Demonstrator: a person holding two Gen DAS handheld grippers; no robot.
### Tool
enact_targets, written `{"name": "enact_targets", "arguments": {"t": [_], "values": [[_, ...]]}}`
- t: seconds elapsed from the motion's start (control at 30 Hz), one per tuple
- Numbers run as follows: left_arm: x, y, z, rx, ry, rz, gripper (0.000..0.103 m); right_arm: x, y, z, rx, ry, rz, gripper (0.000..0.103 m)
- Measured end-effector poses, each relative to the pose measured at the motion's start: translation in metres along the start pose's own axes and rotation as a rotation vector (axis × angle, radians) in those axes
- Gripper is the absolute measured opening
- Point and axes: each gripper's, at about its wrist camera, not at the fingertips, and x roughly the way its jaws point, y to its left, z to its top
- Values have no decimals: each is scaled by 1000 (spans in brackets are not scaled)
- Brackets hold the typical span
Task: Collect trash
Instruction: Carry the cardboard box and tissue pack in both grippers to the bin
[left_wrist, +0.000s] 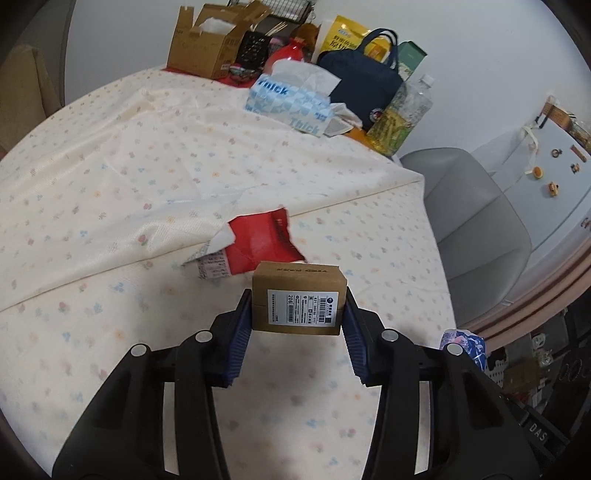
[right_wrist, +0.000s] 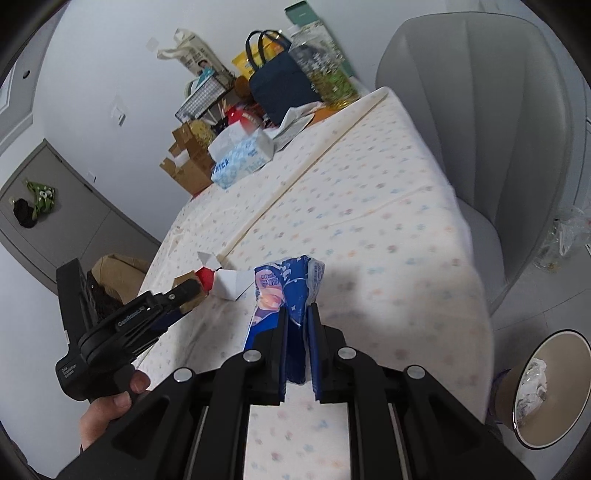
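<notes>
My left gripper (left_wrist: 298, 306) is shut on a small brown cardboard box (left_wrist: 299, 299) with a white barcode label, held just above the table. Behind the box a torn red and white wrapper (left_wrist: 255, 247) lies on the flowered tablecloth (left_wrist: 110, 184). My right gripper (right_wrist: 298, 314) is shut on a crumpled blue and pink snack wrapper (right_wrist: 284, 291), held over the table's near edge. In the right wrist view the left gripper (right_wrist: 192, 291) shows at the left with the box and the red and white wrapper (right_wrist: 225, 282) beyond it. A bin (right_wrist: 546, 387) with crumpled plastic inside stands on the floor at lower right.
At the table's far end stand a tissue pack (left_wrist: 291, 99), an open cardboard box (left_wrist: 207, 44), a navy bag (left_wrist: 365, 85) and a plastic bottle (left_wrist: 402, 114). A grey chair (left_wrist: 472, 210) stands at the table's right side.
</notes>
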Motion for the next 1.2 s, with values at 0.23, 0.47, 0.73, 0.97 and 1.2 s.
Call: {"name": "enact_targets", "arguments": {"t": [0.23,0.47,0.73,0.97,1.2], "values": [[-26,-46,-20,53,-7,-69,46,-58,-39,-4,64,-84,-28,11],[-33,-115,-52,156,36,-159,46,-122,-88,-14,109,-160,-105,11],[-12,-210,-104,326,127,-234,46,-176,-165,-32,204,-205,-213,11],[14,-274,-141,431,203,-269,46,-203,-225,-47,292,-226,-272,11],[42,-318,-175,506,277,-278,46,-211,-271,-59,371,-232,-308,11]]}}
